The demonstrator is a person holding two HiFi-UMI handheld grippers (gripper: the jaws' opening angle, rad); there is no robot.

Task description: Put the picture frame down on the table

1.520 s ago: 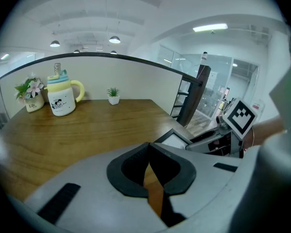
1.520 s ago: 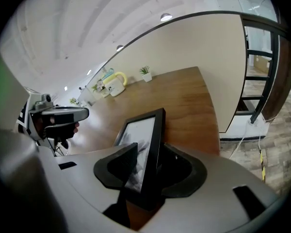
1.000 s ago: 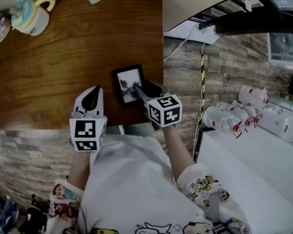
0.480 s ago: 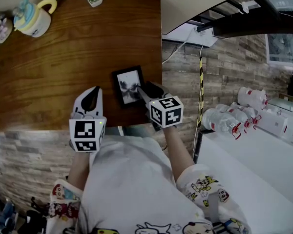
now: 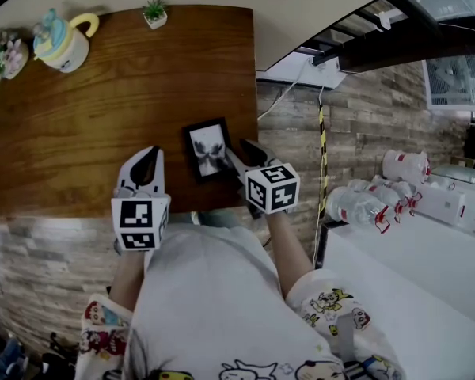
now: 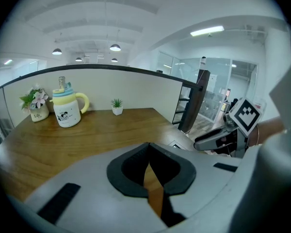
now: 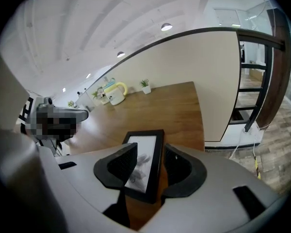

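Got picture frame point(image 5: 208, 149) clamped between right gripper point(image 5: 240, 150) jaws, tilted, low over bench point(image 5: 103, 109) near its front right corner. Seeing left gripper point(image 5: 148, 159) closed on nothing, just left of frame.

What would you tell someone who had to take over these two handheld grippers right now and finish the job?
Right gripper: shut on the picture frame, which it holds by one edge, tilted, above the near right part of the table.
Left gripper: shut and empty, over the table's near edge, to the left of the frame and apart from it.
Done: the frame is over the table.
Left: I cannot tell whether the frame touches the wood yet. Probably lower it until it rests, open the right gripper and draw back.
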